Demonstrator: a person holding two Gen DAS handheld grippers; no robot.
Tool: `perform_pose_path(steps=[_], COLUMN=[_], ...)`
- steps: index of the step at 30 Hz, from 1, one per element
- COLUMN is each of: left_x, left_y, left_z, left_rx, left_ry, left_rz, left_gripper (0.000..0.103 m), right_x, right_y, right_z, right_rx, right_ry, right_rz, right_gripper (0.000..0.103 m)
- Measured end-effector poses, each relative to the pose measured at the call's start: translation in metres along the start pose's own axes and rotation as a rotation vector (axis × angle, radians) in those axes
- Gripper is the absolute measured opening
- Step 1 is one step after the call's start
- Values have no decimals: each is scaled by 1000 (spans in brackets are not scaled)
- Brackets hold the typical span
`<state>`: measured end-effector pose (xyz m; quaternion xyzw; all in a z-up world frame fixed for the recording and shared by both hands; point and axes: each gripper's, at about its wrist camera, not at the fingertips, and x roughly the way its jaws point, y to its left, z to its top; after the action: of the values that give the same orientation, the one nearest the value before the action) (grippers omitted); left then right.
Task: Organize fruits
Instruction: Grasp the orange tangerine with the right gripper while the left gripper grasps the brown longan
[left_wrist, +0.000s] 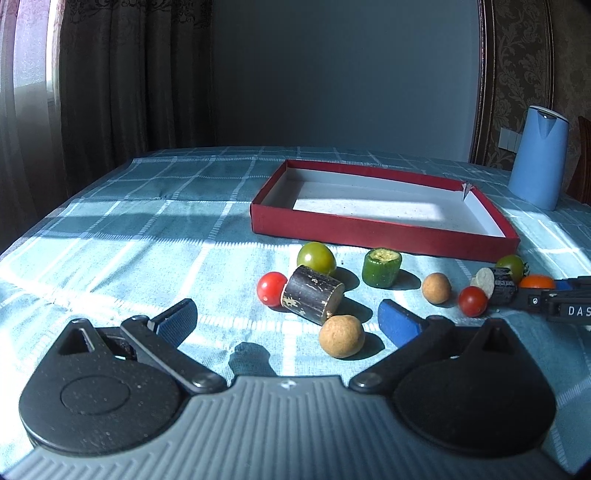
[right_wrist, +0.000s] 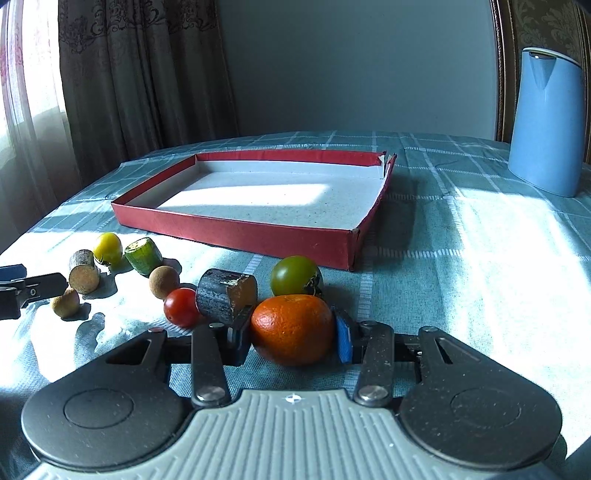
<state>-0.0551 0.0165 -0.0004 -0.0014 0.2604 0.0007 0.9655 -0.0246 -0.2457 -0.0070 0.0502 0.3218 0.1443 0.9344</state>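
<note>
Orange: an orange sits low in the middle of the right wrist frame, clamped between the two pads of the right tool, one pad on each flank; it appears to rest on the cloth still, so the lift looks not yet begun.
Right tool: closed on the orange at its widest part, a hold that should keep a round fruit from rolling out.
Neighbours: a dark log piece lies just left of the orange, close against the left pad; a red tomato is beside it, a green tomato just behind the orange. A careless lift could nudge them.
Box: a red box with a white floor lies empty in the middle of the frame, beyond the fruit; it is the likely goal, its low wall easy to clear.
Left tool: the left tool stands wide apart and holds nothing, low in the left wrist frame.
Left cluster: a tan ball lies between its pads, nearer the right one, untouched; above are a second log piece, another red tomato, a second green tomato and a cucumber stub.
Worktop: a worktop under blue checked cloth, sunlit in patches.
Jug: a blue jug stands upper right, well apart from the work.
</note>
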Motion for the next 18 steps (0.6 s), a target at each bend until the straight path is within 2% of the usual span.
perform_pose_path(steps=[5,6,8,14,17,18], left_x=[14,15,18,19,17,16], left_y=[-17,-19,-19,-13,-15,-16], left_z=[-3,-2,-2,-4,-4,-4], left_rx=[85,91,87,47,49,52], left_ry=[44,50,62,76,77,77], left_rz=[41,42,38,-10,-48,-62], left_gripper=[103,100,88,74,58,48], right_x=[0,0,0,0,0,0], right_y=[1,1,1,1,1,1], right_z=[0,-1,-1,-1,-1,-1], right_rx=[-1,-1,0,-1,-1,0], right_ry=[-2,-2,-2,-1,-2,-3], right_rz=[-1,-1,-1,-1,-1,-1], right_gripper=[43,43,43,43,43,43])
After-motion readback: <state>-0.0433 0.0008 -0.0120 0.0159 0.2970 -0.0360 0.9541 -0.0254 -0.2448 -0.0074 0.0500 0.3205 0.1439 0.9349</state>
